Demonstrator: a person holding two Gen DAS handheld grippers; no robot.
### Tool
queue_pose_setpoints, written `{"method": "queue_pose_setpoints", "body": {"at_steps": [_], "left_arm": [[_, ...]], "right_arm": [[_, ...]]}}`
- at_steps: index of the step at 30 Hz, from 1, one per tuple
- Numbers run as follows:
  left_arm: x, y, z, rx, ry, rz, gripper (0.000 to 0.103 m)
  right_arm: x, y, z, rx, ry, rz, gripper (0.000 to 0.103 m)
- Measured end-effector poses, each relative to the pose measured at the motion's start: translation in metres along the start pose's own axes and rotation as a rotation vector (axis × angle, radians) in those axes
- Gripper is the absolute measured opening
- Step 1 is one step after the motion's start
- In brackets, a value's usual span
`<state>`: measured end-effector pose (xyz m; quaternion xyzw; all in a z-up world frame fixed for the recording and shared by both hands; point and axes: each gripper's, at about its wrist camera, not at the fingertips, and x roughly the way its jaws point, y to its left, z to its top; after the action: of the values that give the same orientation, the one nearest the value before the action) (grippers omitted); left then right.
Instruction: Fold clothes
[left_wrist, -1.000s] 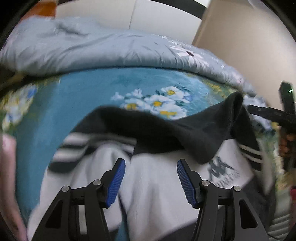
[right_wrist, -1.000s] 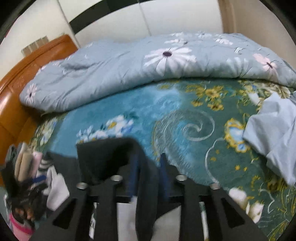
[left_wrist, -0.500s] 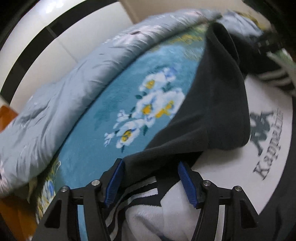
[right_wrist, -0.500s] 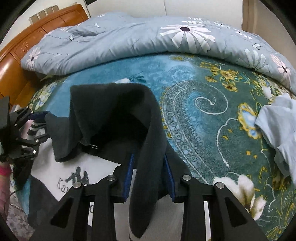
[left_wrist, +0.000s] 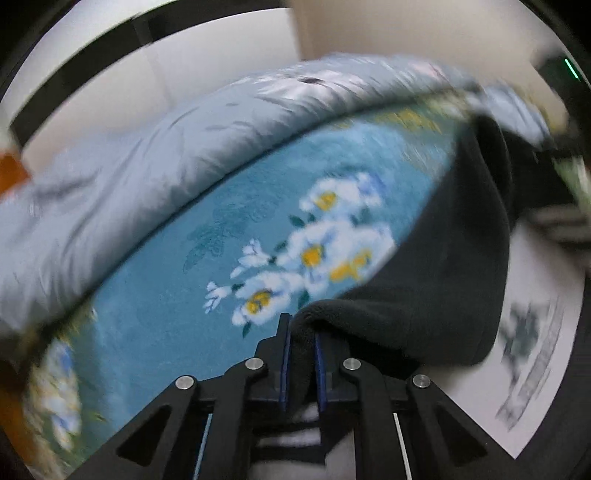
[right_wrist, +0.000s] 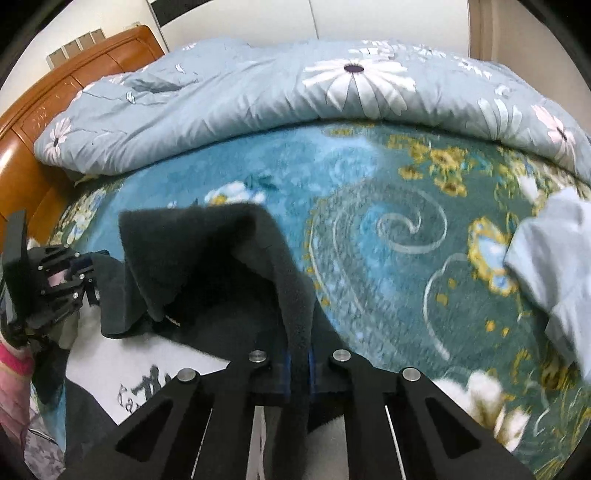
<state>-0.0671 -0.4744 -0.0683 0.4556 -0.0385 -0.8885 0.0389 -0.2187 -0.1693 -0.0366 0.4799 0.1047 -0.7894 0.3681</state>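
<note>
A black and white sweatshirt (left_wrist: 443, 280) with a printed logo lies on the blue floral bedspread (left_wrist: 207, 236). Its black fleece upper part is lifted and folded over the white front. My left gripper (left_wrist: 300, 350) is shut on a black fleece edge of the sweatshirt. My right gripper (right_wrist: 298, 363) is shut on another black edge of the sweatshirt (right_wrist: 207, 254). The left gripper also shows at the far left of the right wrist view (right_wrist: 55, 280), at the garment's other side.
A grey-blue flowered duvet (right_wrist: 295, 96) is bunched along the far side of the bed. An orange wooden headboard (right_wrist: 55, 99) stands at the left. A light blue garment (right_wrist: 554, 266) lies on the bedspread (right_wrist: 388, 236) at the right. White walls stand behind.
My left gripper was open over the sweatshirt and has closed on its black edge. My right gripper kept its grip and pulled the black fabric up and over.
</note>
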Motion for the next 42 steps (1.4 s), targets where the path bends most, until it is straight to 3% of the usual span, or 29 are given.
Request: {"method": "queue_pose_setpoints", "body": {"at_steps": [3,11,17,21,23,24,26,27,30,35,39,42], "left_arm": [[0.018,0.029,0.011,-0.188,0.033,-0.028,0.012],[0.076,0.063,0.006,-0.468,0.181,-0.080,0.012],[0.077,0.061,0.004,-0.453,0.176,-0.066,0.015],[0.062,0.058,0.003,-0.454,0.155,-0.061,0.019],[0.043,0.051,0.005,-0.409,0.128,-0.030,0.030],[0.031,0.046,0.004,-0.382,0.102,-0.015,0.034],[0.000,0.031,-0.001,-0.330,0.030,0.008,0.058],[-0.016,0.023,-0.007,-0.311,-0.006,0.014,0.061],[-0.055,0.001,-0.030,-0.281,-0.080,0.026,0.062],[-0.105,-0.034,-0.082,-0.302,-0.173,0.005,0.073],[-0.118,-0.052,-0.120,-0.386,-0.179,-0.047,0.074],[-0.123,-0.060,-0.137,-0.443,-0.149,-0.077,0.074]], "right_arm": [[0.003,-0.011,0.018,0.055,-0.024,-0.022,0.006],[0.048,-0.049,0.020,0.283,0.047,-0.003,0.006],[0.067,-0.047,0.017,0.262,0.087,-0.053,0.006],[0.053,-0.040,0.019,0.230,0.081,-0.042,0.010],[0.036,-0.032,0.018,0.184,0.066,-0.040,0.029],[0.022,-0.027,0.015,0.149,0.046,-0.057,0.033],[-0.003,-0.019,0.000,0.101,0.017,-0.073,0.036],[-0.015,-0.015,-0.008,0.080,0.004,-0.079,0.038],[-0.049,-0.005,-0.040,0.047,-0.020,-0.085,0.041],[-0.096,0.009,-0.128,0.085,-0.027,-0.044,0.042],[-0.112,0.037,-0.180,0.103,-0.023,-0.002,0.043],[-0.105,0.061,-0.204,0.050,0.012,-0.024,0.050]]}}
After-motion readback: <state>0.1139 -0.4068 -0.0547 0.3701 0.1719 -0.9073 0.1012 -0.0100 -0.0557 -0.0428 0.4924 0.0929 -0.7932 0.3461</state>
